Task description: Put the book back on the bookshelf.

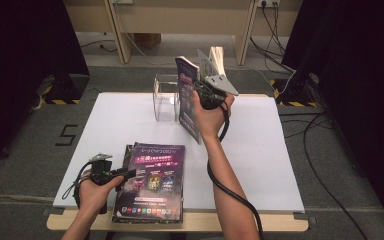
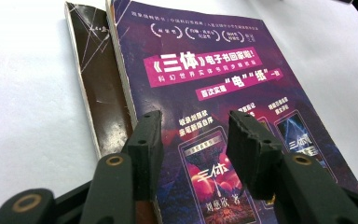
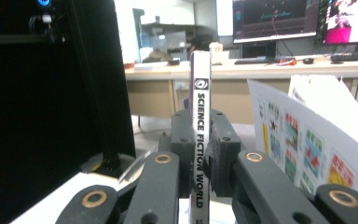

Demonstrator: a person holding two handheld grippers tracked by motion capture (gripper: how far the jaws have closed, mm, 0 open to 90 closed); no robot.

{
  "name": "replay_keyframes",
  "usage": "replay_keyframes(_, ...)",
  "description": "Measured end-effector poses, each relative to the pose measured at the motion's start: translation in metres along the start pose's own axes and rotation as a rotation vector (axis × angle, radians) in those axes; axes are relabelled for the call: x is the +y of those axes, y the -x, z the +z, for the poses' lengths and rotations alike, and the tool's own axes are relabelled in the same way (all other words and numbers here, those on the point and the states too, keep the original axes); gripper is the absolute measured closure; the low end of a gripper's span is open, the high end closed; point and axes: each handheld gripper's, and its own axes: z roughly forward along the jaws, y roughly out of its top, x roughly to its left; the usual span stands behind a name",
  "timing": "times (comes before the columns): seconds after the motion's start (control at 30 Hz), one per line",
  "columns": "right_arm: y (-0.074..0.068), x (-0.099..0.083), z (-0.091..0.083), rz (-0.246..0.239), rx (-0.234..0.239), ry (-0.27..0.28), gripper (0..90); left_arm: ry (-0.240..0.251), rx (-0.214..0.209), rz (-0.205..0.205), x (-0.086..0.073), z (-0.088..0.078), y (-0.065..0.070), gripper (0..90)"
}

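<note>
- High view: the right gripper (image 1: 203, 90), raised above the far middle of the white table (image 1: 260, 150), clamps a magazine (image 1: 189, 100) held upright on edge, just right of a clear acrylic holder (image 1: 165, 97). The left gripper (image 1: 125, 173) rests at the left edge of a stack of magazines (image 1: 152, 185) lying flat near the front edge.
- Left gripper view: the jaws stand apart and grasp nothing, poised over the purple cover of the top magazine (image 2: 205, 70); a darker magazine (image 2: 95, 79) protrudes beneath it at left.
- Right gripper view: both pads press the spine of the magazine (image 3: 200, 121), lettered "SCIENCE FICTION WORLD"; loose printed pages (image 3: 303, 144) fan out at right.
</note>
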Motion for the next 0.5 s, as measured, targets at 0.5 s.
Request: replay_keyframes(0.5, 0.001, -0.018, -0.035, -0.038, 0.015, -0.013, 82.8, -0.001, -0.001, 0.0, 0.0, 0.0, 0.001, 54.8)
